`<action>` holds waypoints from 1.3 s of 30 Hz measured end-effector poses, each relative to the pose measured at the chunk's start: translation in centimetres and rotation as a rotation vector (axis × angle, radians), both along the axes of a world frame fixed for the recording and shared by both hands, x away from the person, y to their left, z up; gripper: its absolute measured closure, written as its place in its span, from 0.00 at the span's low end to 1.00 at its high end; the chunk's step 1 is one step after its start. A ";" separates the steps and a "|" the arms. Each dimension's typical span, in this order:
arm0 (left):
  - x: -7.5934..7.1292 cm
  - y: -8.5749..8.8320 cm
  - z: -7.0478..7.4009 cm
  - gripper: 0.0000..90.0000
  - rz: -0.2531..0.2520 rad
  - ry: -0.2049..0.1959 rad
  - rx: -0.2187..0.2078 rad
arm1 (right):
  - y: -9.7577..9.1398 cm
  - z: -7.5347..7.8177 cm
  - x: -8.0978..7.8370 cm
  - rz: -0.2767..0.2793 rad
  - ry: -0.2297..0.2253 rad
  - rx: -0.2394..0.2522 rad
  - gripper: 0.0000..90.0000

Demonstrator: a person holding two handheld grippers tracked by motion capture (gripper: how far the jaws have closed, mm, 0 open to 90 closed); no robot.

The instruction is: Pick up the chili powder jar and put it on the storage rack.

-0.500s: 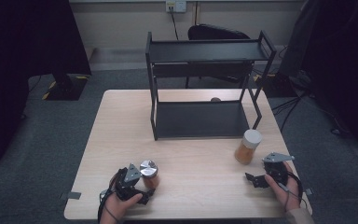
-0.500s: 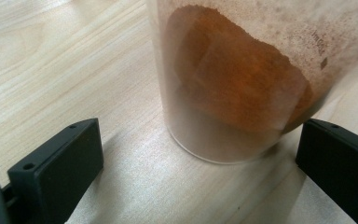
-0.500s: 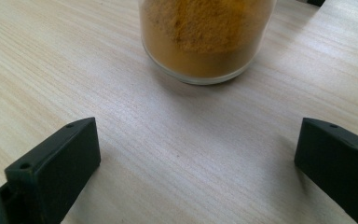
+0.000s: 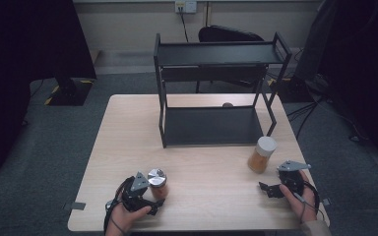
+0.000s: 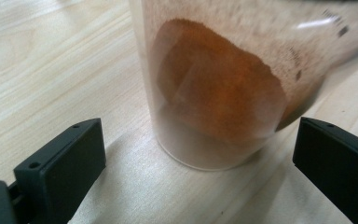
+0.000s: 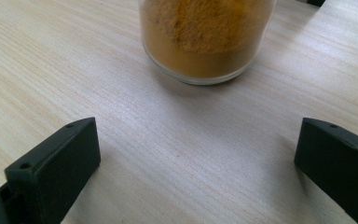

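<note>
2 jars: both stand on the pale wooden tabletop (image 4: 202,162), none on the black metal two-tier shelf rack (image 4: 216,93) at the far edge.
Left jar: the clear glass spice jar with a silver lid and reddish-brown powder (image 4: 157,183) stands near the front left corner, upright, just ahead of the left gripper (image 4: 150,199).
Left gripper: jaws spread wide; in the left gripper view the jar (image 5: 223,88) sits between and just beyond the tips, neither pad touching it.
Right jar: the clear glass jar with a white lid and orange-yellow powder (image 4: 262,154) stands near the right edge, just in front of the rack's right foot.
Right gripper: the right gripper (image 4: 274,189) rests near the front right corner, jaws spread wide, nothing between them; its view shows the jar (image 6: 205,37) ahead, apart from the tips.
Done: by my judgement, only the approach; no jar is gripped or lifted.
Left: closing on each jar, lifting, and probably placing them on the rack.
</note>
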State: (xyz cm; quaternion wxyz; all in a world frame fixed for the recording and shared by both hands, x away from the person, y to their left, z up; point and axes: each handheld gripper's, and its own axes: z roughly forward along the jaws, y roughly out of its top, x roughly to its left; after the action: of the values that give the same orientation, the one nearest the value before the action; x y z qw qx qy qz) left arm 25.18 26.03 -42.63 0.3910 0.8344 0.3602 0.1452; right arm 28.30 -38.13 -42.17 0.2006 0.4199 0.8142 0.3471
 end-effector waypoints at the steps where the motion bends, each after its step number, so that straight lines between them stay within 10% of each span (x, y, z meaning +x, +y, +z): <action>1: 0.0 0.1 0.0 0.02 -0.002 0.001 -0.009 | 0.0 0.0 0.0 0.000 0.000 0.000 0.00; 26: 1.8 -0.3 -0.5 0.28 -0.026 -0.015 -0.110 | 0.0 0.0 0.0 0.000 0.000 0.000 0.00; 39: 1.7 -1.2 0.2 0.32 -0.021 -0.029 -0.063 | 0.0 0.0 0.0 0.000 0.000 0.000 0.00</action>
State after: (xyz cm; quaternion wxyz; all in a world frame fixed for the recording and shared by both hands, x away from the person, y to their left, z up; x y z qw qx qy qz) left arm 26.89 24.82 -42.39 0.4236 0.8234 0.3500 0.1416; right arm 28.30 -38.13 -42.17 0.2007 0.4198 0.8142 0.3472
